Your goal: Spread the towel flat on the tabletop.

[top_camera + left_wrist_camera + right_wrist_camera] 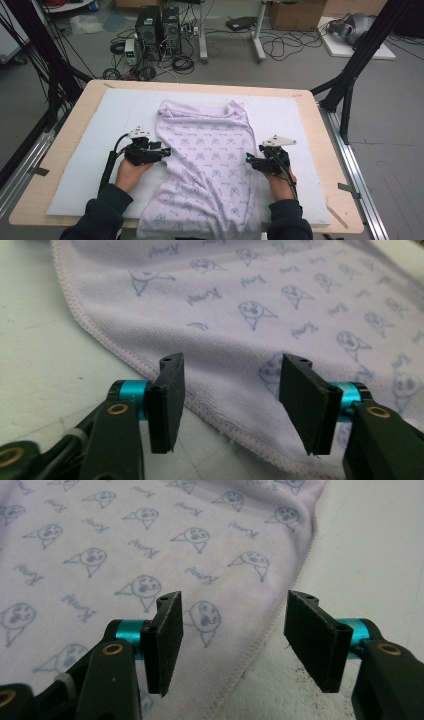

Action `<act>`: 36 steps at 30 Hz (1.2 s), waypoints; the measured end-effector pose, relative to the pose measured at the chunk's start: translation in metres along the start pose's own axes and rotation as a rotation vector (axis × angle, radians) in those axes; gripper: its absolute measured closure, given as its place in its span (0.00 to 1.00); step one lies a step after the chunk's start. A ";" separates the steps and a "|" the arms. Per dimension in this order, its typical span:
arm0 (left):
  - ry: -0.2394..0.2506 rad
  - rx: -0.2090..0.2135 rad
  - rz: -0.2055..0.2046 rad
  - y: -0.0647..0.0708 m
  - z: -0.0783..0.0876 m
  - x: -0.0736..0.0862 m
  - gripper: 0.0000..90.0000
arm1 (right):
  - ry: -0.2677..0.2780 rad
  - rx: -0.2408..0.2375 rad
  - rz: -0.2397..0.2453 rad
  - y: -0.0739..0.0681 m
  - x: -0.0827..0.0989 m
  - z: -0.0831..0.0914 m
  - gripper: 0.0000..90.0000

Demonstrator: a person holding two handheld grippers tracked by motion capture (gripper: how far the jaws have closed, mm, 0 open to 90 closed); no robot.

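In the high view we see a pale lilac towel (207,160) printed with small blue cartoon faces and words. It lies across the middle of the frame on a white foam mat (85,150), which covers a light wooden table (320,150). The towel's far edge is rumpled into folds toward the upper middle of the frame, and its near end hangs over the table's front edge at the bottom.

Our left gripper (161,151) sits at the left of centre in that view, its tips at the towel's left hem. In the left gripper view the 2 black jaws stand partly apart, with the towel's (260,315) stitched hem running diagonally between them from upper left to lower right. Nothing is clamped: the pads press on no cloth, and the white mat (45,365) shows at the left of the frame.

Our right gripper (251,161) sits at the right of centre in the high view, at the towel's right hem. In the right gripper view its 2 jaws also stand partly apart and hold nothing. The towel (125,545) fills the left and upper part of that frame, its hem passing down between the jaws, with the mat (370,545) at the right.

Both of our hands grip the tools from the bottom of the high view, in dark sleeves (105,212).
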State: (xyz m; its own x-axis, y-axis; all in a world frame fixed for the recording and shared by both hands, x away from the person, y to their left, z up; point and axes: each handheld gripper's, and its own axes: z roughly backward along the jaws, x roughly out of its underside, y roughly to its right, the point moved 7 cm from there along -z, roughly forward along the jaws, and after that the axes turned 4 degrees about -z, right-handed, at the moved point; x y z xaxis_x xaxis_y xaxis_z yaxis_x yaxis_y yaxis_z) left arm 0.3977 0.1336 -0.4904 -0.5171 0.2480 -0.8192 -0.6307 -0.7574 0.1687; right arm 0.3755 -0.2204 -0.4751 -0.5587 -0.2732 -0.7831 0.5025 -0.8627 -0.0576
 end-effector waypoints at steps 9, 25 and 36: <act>-0.055 -0.074 -0.164 0.011 -0.004 0.002 0.97 | 0.016 -0.021 -0.005 -0.003 -0.003 0.000 0.45; 0.038 -0.143 -0.005 -0.043 0.016 -0.003 0.98 | 0.013 -0.010 -0.001 -0.016 -0.010 -0.013 0.48; 0.054 -0.108 0.053 -0.047 0.013 -0.004 0.98 | -0.072 0.034 0.014 -0.008 -0.009 -0.040 0.96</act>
State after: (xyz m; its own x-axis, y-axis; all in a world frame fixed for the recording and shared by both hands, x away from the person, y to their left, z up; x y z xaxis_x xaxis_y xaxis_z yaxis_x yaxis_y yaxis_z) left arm 0.4218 0.1760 -0.4873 -0.5144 0.1747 -0.8396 -0.5354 -0.8302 0.1552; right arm 0.4028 -0.1940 -0.4921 -0.5984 -0.3137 -0.7372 0.4881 -0.8724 -0.0249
